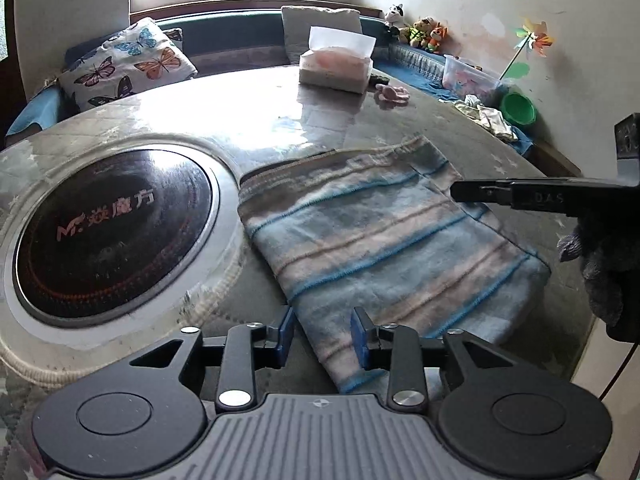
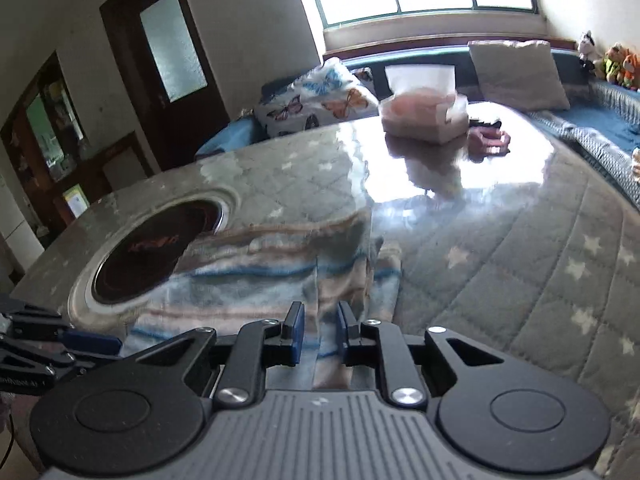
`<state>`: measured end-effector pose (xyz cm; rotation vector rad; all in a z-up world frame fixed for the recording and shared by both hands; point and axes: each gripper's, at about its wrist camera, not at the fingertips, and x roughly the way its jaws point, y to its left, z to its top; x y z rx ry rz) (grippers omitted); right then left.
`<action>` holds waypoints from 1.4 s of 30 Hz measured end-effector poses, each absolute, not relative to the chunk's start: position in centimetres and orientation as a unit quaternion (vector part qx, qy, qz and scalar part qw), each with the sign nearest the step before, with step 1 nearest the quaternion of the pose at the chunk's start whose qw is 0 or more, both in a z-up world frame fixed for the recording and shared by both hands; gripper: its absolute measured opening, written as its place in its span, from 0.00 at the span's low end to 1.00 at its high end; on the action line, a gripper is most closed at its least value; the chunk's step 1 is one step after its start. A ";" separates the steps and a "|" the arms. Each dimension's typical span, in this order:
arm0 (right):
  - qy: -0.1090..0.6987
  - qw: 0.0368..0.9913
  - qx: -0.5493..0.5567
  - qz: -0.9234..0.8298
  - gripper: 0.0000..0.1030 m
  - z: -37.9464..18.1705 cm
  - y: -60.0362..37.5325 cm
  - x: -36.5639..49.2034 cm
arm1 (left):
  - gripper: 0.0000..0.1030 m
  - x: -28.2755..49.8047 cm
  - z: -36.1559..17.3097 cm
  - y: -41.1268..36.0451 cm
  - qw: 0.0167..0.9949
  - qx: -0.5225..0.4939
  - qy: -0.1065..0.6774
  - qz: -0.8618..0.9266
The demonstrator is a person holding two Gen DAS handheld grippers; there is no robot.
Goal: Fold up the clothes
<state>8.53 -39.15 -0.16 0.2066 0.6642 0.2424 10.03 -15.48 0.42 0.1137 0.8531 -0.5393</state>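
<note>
A folded striped cloth [image 1: 384,236] lies on the counter [image 1: 224,104], just right of a round black cooktop [image 1: 112,232] set into it. The left gripper [image 1: 323,336] hangs at the cloth's near edge, jaws apart around the fabric. The right gripper [image 2: 320,330] sits over the cloth's right side, jaws also apart. A tissue box [image 1: 336,66] stands at the far end.
</note>
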 end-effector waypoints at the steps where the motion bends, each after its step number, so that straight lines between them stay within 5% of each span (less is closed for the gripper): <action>1: 0.323 0.934 0.099 0.118 0.16 0.0 -39.2 8.9 | 0.35 10.3 0.5 -15.5 0.875 0.052 0.408 -0.257; 9: 0.334 0.931 0.109 0.101 0.17 -0.8 -40.1 11.0 | 0.41 12.8 0.4 -15.6 0.877 0.025 0.419 -0.236; 14: 0.326 0.933 0.118 0.092 0.35 -0.5 -40.5 10.1 | 0.46 14.0 0.1 -15.5 0.876 0.002 0.432 -0.215; 22: 0.343 0.922 0.159 0.078 0.42 -1.9 -41.8 10.1 | 0.47 14.6 -0.1 -15.4 0.874 -0.016 0.443 -0.201; 25: 0.344 0.922 0.159 0.078 0.41 -2.0 -41.5 10.3 | 0.46 14.6 -0.1 -15.6 0.874 -0.014 0.442 -0.200; 32: 0.347 0.916 0.179 0.088 0.16 -2.3 -41.1 10.2 | 0.42 14.4 -0.2 -15.9 0.872 -0.019 0.444 -0.204; 34: 0.343 0.918 0.180 0.085 0.14 -2.2 -41.1 9.8 | 0.35 14.3 -0.2 -16.0 0.869 -0.022 0.447 -0.210; 42: 0.340 0.917 0.197 0.073 0.12 -2.1 -41.8 6.9 | 0.37 13.9 -0.3 -16.4 0.865 -0.020 0.451 -0.221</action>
